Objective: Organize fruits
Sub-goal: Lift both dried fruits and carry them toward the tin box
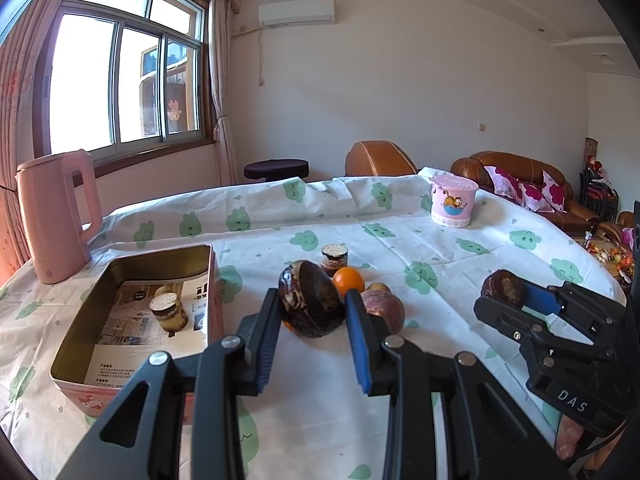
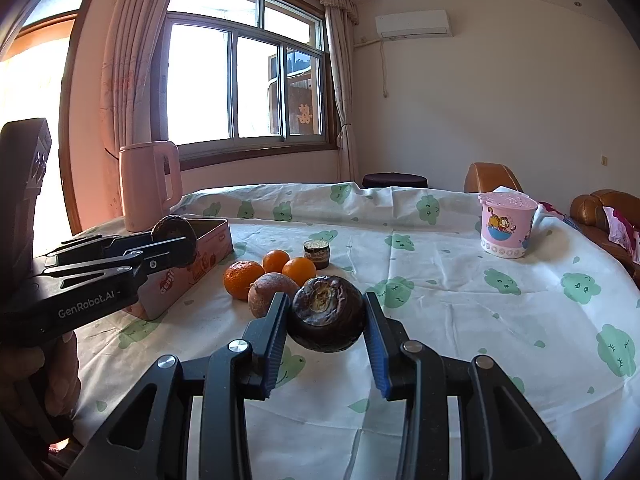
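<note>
Blue-padded jaws of the left gripper pinch a dark, glossy fruit held clear of the cloth, and the right gripper clamps a second dark fruit the same way, probably so each can be carried over to the tin box at the left. That box already holds one cut, cylinder-shaped piece. Three oranges, a purplish fruit and another cut piece wait beside it on the cloud-print tablecloth, evidently unsorted
</note>
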A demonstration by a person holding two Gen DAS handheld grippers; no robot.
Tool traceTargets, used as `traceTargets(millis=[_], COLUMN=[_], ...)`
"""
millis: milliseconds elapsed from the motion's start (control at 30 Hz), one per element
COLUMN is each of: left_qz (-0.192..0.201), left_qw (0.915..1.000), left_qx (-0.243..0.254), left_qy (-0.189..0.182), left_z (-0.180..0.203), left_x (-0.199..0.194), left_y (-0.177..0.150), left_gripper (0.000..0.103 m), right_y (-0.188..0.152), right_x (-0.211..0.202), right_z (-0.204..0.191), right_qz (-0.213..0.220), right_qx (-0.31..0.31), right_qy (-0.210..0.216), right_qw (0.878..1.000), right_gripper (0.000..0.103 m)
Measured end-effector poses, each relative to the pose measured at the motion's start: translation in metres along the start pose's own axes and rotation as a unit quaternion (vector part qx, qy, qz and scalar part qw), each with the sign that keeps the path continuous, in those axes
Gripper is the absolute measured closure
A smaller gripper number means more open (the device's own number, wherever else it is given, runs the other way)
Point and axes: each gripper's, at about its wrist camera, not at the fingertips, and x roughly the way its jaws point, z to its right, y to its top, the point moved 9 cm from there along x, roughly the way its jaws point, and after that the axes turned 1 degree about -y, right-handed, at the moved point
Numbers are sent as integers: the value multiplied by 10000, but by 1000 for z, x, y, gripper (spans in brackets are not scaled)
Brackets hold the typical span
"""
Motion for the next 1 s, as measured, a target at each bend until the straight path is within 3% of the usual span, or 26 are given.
traceTargets(millis=[1000], left_qz=[403], left_qw=[9990], left_qx=[93], left_qy=[139], left_z=[-2], left_x=[-17], left_y=[-2], left_gripper=[69], right_y=[7], right_x=[-17], right_z=[-1], right_qz=[577], right_qx=[-70], right_qy=[40], right_qw=[9983], right_gripper=[64])
